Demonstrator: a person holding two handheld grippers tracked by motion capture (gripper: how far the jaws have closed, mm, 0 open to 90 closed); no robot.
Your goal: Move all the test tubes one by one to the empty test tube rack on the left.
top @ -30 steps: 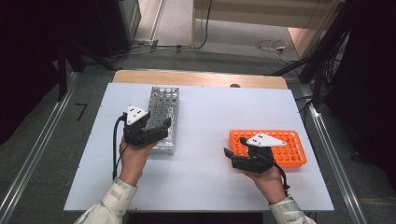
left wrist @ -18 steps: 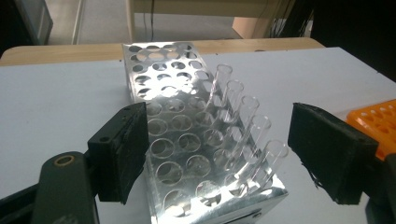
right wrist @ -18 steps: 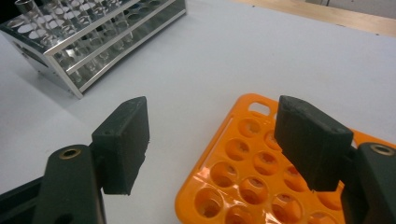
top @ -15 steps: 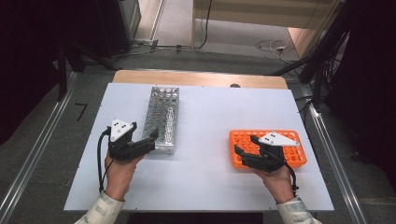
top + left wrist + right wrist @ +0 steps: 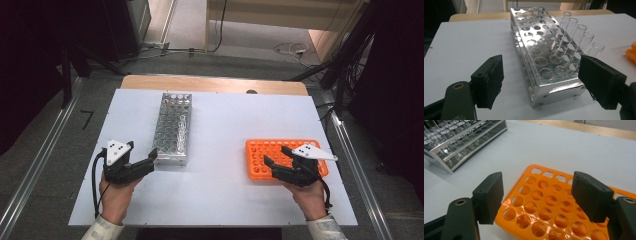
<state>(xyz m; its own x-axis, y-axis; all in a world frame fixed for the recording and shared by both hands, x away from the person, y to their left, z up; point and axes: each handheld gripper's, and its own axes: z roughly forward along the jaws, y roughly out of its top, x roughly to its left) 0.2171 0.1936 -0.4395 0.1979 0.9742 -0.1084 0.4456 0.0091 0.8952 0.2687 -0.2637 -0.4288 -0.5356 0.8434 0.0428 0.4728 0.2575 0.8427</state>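
Observation:
A metal test-tube rack (image 5: 172, 127) stands at the table's middle left. Several clear glass tubes (image 5: 576, 35) lean in one row of the rack (image 5: 541, 62), along its right side in the left gripper view. My left gripper (image 5: 149, 162) sits just off the rack's near left corner, open and empty; in its own view the left gripper (image 5: 541, 82) frames the rack's near end without touching it. An empty orange tube rack (image 5: 265, 157) lies at the right. My right gripper (image 5: 275, 159) hovers over the orange rack's near part, open and empty, and in its own view the right gripper (image 5: 537, 195) looks down on the orange rack (image 5: 549, 205).
The white table top (image 5: 225, 120) has a wooden strip (image 5: 210, 85) along its far edge. Metal rails (image 5: 350, 160) run along both sides of the table, and cables lie on the floor behind. The metal rack (image 5: 461, 142) appears at the upper left of the right gripper view.
My left hand has drawn back from over the metal rack toward the near left. My right hand has shifted to the right along the orange rack. Both racks have stayed put.

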